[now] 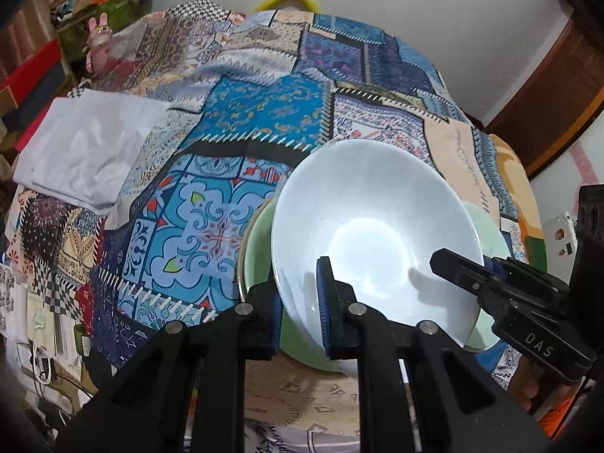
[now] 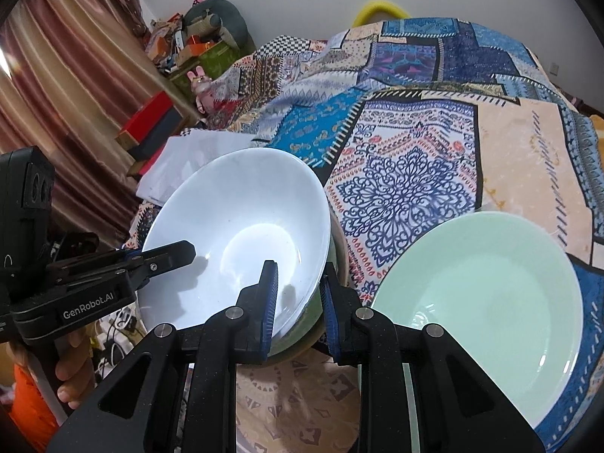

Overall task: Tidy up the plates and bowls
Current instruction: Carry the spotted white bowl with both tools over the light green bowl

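A white bowl (image 1: 373,222) sits tilted inside a green bowl (image 1: 260,234) on the patchwork cloth. My left gripper (image 1: 302,302) has its fingers on either side of the white bowl's near-left rim, one inside and one outside. My right gripper (image 2: 298,302) straddles the white bowl's (image 2: 241,234) right rim the same way, with the green bowl (image 2: 302,328) beneath. Each gripper also shows at the side of the other's view. A pale green plate (image 2: 487,302) lies flat to the right.
A patchwork cloth (image 1: 241,120) covers the table. A folded white cloth (image 1: 87,147) lies at the far left. Boxes and clutter (image 1: 75,7) stand beyond the left edge, and curtains (image 2: 56,75) hang there. A wall is behind.
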`<state>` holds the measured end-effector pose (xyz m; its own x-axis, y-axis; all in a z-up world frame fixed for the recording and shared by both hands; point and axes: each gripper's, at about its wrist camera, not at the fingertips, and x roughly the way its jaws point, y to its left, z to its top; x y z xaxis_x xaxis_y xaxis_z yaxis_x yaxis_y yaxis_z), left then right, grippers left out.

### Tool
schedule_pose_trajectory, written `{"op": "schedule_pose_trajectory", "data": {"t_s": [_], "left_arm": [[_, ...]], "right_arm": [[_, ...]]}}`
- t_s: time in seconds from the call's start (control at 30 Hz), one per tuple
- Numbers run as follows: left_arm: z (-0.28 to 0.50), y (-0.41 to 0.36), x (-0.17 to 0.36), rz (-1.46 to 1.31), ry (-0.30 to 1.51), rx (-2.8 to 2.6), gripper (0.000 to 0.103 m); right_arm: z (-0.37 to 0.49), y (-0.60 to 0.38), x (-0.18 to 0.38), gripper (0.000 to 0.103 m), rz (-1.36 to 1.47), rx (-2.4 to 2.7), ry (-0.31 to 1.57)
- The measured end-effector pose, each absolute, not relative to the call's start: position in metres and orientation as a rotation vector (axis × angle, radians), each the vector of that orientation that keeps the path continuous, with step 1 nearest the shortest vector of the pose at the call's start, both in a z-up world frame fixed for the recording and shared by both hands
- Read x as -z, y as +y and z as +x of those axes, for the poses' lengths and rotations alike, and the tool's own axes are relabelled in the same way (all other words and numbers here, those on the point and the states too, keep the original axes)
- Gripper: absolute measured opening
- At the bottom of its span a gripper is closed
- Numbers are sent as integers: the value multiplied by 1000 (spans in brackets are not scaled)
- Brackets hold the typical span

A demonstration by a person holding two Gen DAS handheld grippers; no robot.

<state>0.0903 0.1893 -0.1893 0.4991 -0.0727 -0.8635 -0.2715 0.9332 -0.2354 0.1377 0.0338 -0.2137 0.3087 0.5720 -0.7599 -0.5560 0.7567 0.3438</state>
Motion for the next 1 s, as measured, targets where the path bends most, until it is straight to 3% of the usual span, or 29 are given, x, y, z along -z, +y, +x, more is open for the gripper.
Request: {"op": "schedule_pose_trajectory", "data": {"t_s": [1.0], "left_arm": [[92,196,210,-355,1093,-138,16]], "right_arm": [[135,35,223,23,4,-705,1030]]}}
